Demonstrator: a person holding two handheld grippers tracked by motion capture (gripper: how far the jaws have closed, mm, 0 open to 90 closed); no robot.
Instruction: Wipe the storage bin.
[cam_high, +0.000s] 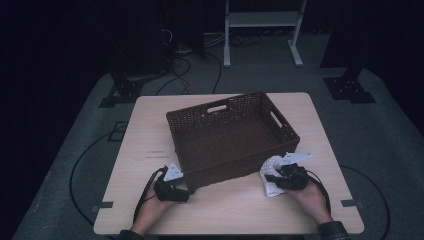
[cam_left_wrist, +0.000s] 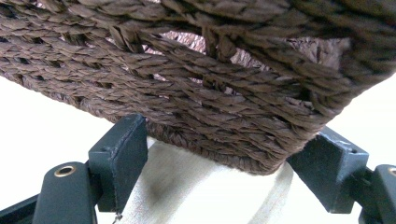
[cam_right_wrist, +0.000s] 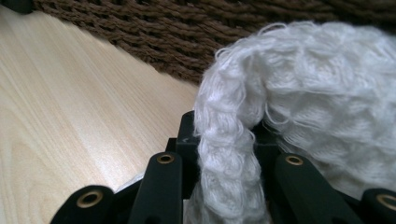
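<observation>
White knit cloth (cam_high: 270, 176) on surface (cam_high: 235, 210), just off the near right corner of basket (cam_high: 232, 137), touching or nearly touching the wall there. Bunched, fuzzy, no clear long axis; one fold rises as a ridge straight up between the jaws in the right gripper view (cam_right_wrist: 229, 154). Pinched in right gripper (cam_high: 280, 176), jaws closed tight on that fold, rest of cloth spilling to the right of the jaws and partly resting on the surface.

Relation that matters: basket opening lies forward and left of the cloth, above it; brown wall stands directly ahead of the right gripper, close. Cloth must clear the rim before going in, so lift first, then forward-left. Right hand far nearer to the cloth than left; left plays no part in the carry.

Left gripper (cam_high: 181, 189) at near left corner of basket, jaws spread wide, straddling the lower corner of the weave (cam_left_wrist: 224, 135), one jaw on each side. Contact with the weave: cannot tell; looks close but not clamped. Likely bracing the basket against sliding.

Basket empty inside, as far as the high view shows. Judged stage: cloth gripped, not yet lifted. Risk: loose yarn snagging on the rim.
</observation>
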